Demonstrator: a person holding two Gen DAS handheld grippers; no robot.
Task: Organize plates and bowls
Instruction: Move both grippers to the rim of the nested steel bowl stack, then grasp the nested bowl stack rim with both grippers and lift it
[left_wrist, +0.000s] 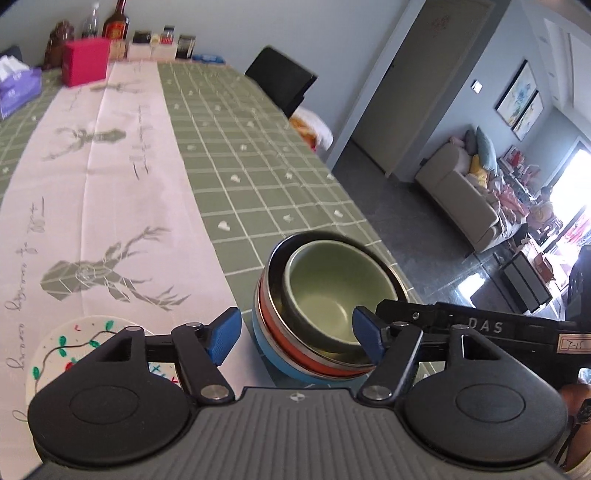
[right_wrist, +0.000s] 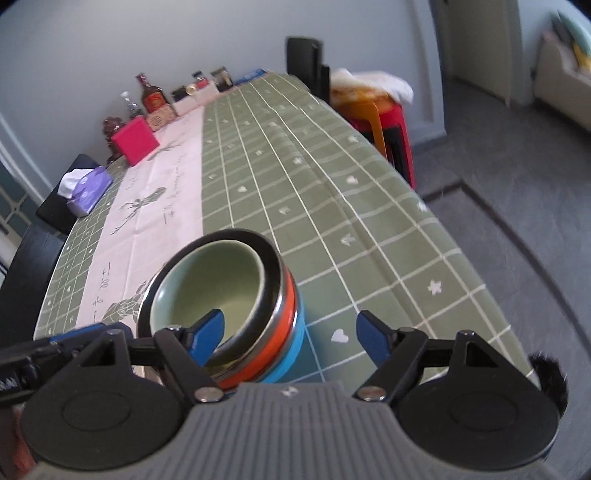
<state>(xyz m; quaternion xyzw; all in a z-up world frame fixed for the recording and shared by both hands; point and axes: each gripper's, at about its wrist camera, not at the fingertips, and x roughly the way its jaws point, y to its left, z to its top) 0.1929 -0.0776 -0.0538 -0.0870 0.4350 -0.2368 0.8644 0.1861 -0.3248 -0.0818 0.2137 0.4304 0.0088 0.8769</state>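
Observation:
A stack of nested bowls (left_wrist: 325, 306) stands near the table's right edge: a green bowl (left_wrist: 325, 291) inside a steel one, above an orange and a blue bowl. My left gripper (left_wrist: 295, 338) is open, its jaws either side of the stack's near side, holding nothing. A white plate (left_wrist: 74, 347) with a painted vine lies to its left. In the right wrist view the stack (right_wrist: 229, 306) is at the left. My right gripper (right_wrist: 291, 338) is open, its left finger (right_wrist: 207, 336) over the green bowl's rim.
The long table has a green checked cloth (left_wrist: 258, 184) and a pale runner (left_wrist: 110, 184). A red box (left_wrist: 85, 61), a tissue pack (left_wrist: 18, 85), bottles and jars stand at the far end. A black chair (left_wrist: 280, 81) and stools (right_wrist: 384, 114) are beside the right edge.

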